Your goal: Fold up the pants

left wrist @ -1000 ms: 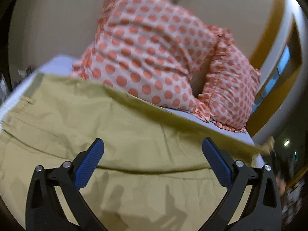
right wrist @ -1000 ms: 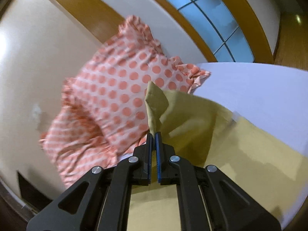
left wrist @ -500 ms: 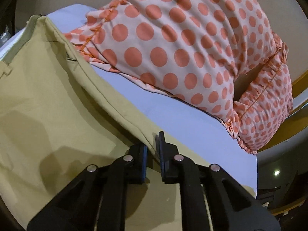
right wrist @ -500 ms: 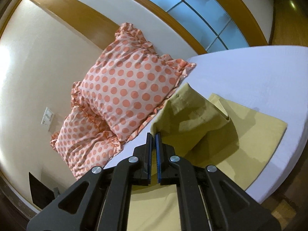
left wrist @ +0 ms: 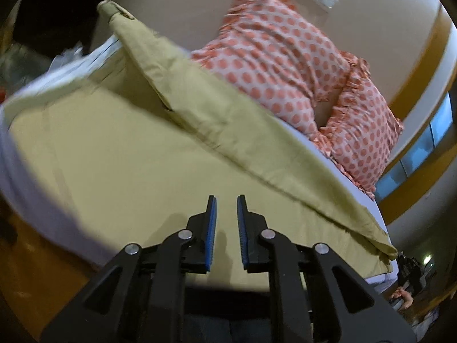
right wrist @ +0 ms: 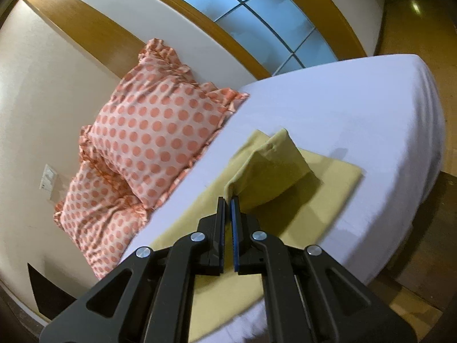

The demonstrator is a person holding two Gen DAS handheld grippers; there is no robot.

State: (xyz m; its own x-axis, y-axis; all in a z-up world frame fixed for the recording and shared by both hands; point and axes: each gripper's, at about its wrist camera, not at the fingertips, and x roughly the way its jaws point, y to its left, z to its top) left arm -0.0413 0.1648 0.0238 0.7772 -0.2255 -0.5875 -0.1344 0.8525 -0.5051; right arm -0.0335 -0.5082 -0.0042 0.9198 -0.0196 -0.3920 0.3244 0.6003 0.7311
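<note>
Khaki pants (left wrist: 120, 154) lie on a bed with a pale lilac sheet (right wrist: 357, 100). In the left wrist view one layer is lifted into a long ridge (left wrist: 228, 131) that runs from the upper left to the lower right. My left gripper (left wrist: 226, 200) hovers above the flat cloth with a narrow gap between its blue pads and nothing in it. My right gripper (right wrist: 227, 199) is shut on an edge of the pants (right wrist: 271, 171) and holds it up, so the cloth stands as a peak.
Two pink pillows with orange dots (right wrist: 160, 131) lean against the cream wall at the head of the bed; they also show in the left wrist view (left wrist: 285, 57). A window with a wooden frame (right wrist: 257, 8) is behind. The bed edge and wooden floor (right wrist: 428, 257) are to the right.
My left gripper closed on the pants edge, then let go and now stands slightly open above the flat cloth. My right gripper kept its hold and carried the cloth up and back over the pants.
</note>
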